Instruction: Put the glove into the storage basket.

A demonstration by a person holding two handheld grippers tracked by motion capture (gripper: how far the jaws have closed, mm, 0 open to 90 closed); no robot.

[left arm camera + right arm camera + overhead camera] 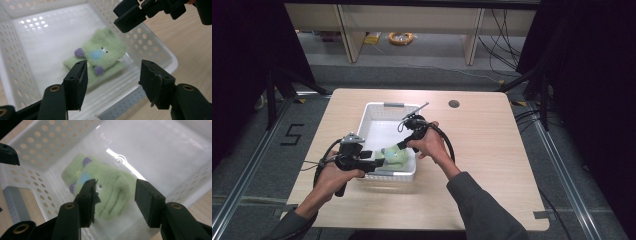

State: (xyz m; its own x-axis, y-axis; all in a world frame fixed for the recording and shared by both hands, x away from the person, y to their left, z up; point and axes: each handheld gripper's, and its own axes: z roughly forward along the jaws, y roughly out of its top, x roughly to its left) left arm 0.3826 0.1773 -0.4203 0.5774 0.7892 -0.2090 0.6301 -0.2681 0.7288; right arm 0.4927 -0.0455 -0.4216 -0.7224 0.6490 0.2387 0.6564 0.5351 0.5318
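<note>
**Green plush in basket, both grippers open above it**

Left gripper (371,156): jaws apart, nothing between the pads. In the left gripper view the green plush cloth (100,58) sits ahead of and below the jaws, past the tips, no contact. It lies flat on the floor of the white perforated basket (15,72), close to the near wall on this gripper's side. Visible on it: 2 purple pom-poms, 1 light blue patch, small dark eyes. The right gripper (135,15) shows at the top of that view, above and beyond the cloth, also clear of it.

Right gripper (402,144): jaws apart, nothing clamped. In the right gripper view the cloth (110,187) lies under and beyond the 2 pads, partly covered by the left-hand pad from this camera's angle; pads look clear of the fabric, hanging above it. The cloth is near the basket's corner, walls (32,152) to the left and below the tool.

High view: both grippers angle in toward each other over the near right part of the basket (377,112), cloth (394,155) between their tips. Basket stands on the light wooden table (492,150), roughly centre. Each gripper is held in 1 hand, cables looping back from both
</note>
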